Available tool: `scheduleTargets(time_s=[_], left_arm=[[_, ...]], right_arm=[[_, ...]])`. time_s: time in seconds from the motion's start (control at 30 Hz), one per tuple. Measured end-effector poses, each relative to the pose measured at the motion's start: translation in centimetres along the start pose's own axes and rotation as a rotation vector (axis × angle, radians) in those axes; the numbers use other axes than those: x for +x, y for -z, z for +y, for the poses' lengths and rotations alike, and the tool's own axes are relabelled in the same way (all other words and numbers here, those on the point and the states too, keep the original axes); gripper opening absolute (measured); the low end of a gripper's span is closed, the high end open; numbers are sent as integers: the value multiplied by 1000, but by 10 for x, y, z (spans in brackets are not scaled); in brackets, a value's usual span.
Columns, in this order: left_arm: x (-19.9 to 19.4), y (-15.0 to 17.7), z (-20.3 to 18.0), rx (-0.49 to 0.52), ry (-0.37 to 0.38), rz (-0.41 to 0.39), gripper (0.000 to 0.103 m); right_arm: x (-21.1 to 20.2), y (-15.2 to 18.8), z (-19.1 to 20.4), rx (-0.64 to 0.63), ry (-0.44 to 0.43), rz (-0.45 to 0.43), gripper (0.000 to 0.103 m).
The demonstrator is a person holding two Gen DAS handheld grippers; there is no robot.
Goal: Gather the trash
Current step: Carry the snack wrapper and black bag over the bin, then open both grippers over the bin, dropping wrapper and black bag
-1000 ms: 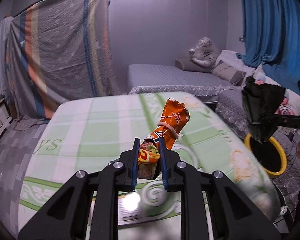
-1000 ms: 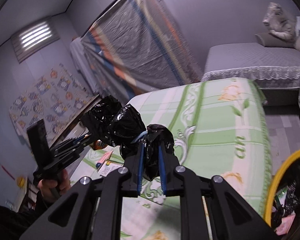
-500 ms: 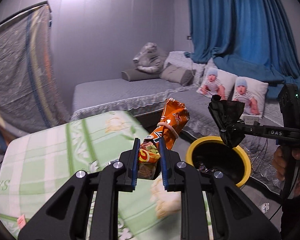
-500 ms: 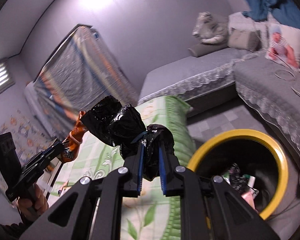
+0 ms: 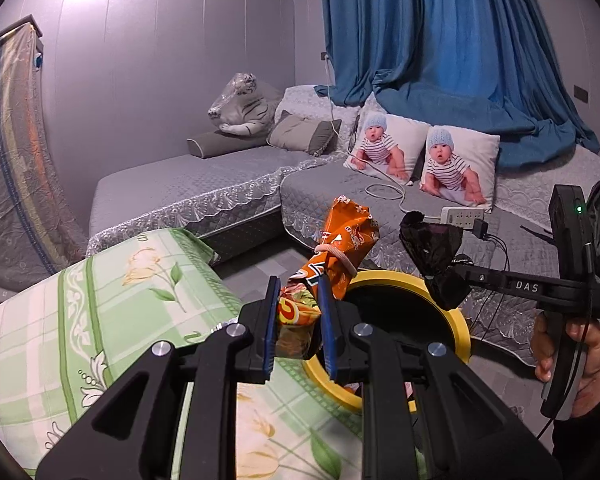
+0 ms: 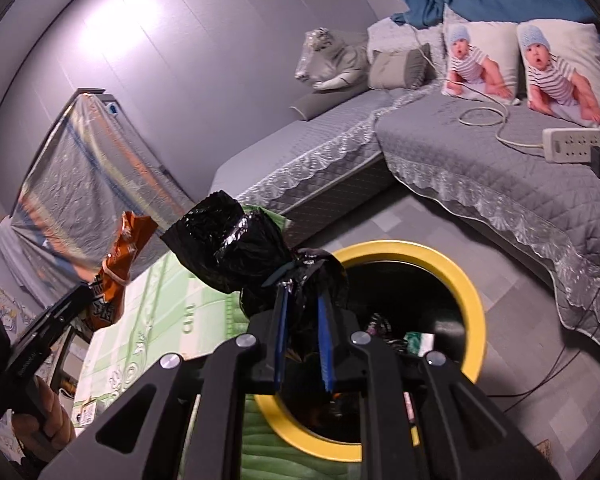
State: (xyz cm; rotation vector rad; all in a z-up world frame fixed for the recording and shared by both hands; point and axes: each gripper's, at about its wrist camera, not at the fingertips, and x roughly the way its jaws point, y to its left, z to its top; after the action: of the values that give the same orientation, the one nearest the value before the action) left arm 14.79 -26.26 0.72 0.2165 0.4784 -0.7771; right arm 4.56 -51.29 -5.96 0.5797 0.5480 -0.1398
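Carrying two pieces of trash toward the yellow-rimmed bin (image 5: 462,330), with neither yet dropped. Left to right in the left wrist view: the left gripper (image 5: 298,330) is clamped on the lower end of an orange snack bag (image 5: 342,248) bound with a rubber band (image 5: 336,254), the bag standing up over the near rim of the bin; the right gripper (image 6: 302,338), seen side-on there and head-on in its own view, is closed on a knotted black plastic bag (image 6: 236,248) held above the far side of the opening. Inside the bin, wrappers (image 6: 416,338) already lie at the bottom, so part of the collecting appears done. What is left, by judgement: bring both loads over the opening and release them; small paper scraps (image 6: 86,414) by the table edge may remain to be picked up, though they are too small to identify.

Surroundings: a table under a green floral cloth (image 5: 80,312) touches or overlaps the bin's near rim and narrows the approach. Behind, a grey quilted sofa (image 5: 188,184) bears a plastic-wrapped toy tiger (image 5: 242,106), two printed baby cushions (image 5: 458,162), and a power strip (image 5: 462,214) with trailing cable. A blue curtain (image 5: 440,40) hangs behind. The two grippers are near each other over the bin and could collide.
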Motion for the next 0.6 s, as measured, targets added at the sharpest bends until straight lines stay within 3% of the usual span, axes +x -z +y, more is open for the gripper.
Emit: scheduleTargets(time_s=[0.37,0.6], left_arm=[[54,1,-18,-51,41,45,18],[107,10,-24,-106,95,139,18]], right_arm=[[28,7,-35,102,61,57,13],[44,17,-53,153,138,98,13]])
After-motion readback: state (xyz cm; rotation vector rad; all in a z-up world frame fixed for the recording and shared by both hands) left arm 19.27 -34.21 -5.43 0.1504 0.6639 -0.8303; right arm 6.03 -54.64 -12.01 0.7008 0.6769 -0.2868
